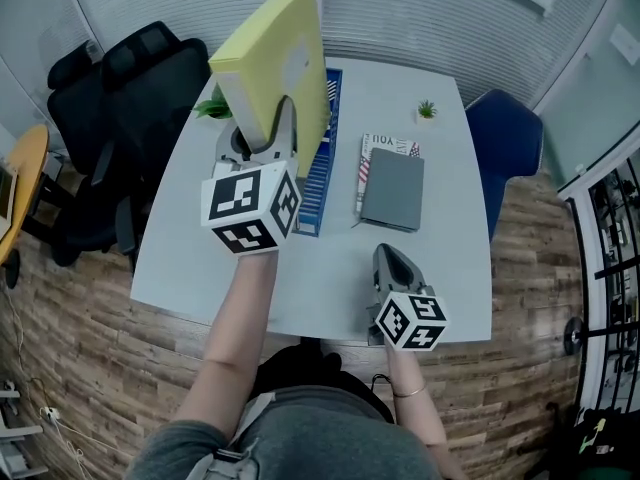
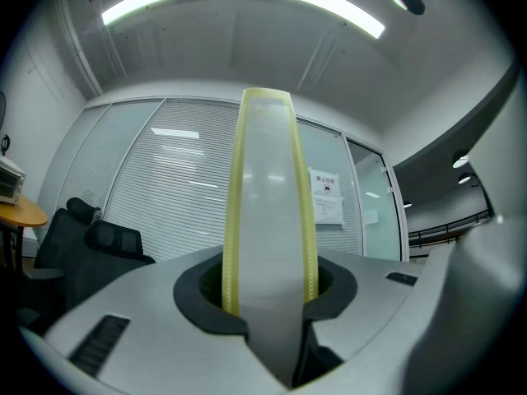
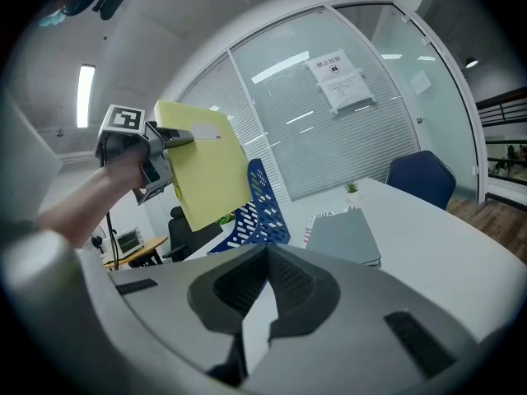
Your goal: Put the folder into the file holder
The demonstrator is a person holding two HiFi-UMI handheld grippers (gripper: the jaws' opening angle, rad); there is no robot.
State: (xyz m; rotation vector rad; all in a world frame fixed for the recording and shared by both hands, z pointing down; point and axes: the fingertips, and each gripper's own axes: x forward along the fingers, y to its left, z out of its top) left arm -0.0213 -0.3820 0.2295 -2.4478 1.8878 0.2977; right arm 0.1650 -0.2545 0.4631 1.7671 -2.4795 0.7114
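Note:
A yellow folder hangs in the air over the table's back left, held by its lower edge in my left gripper, which is shut on it. In the left gripper view the folder stands edge-on between the jaws. The blue perforated file holder stands on the white table, just right of and below the folder. My right gripper hovers near the table's front, shut, with nothing in it. In the right gripper view the folder is above the file holder.
A grey notebook lies on a printed book right of the holder. A tiny potted plant stands at the back, and another green plant behind the folder. Black office chairs stand left, a blue chair right.

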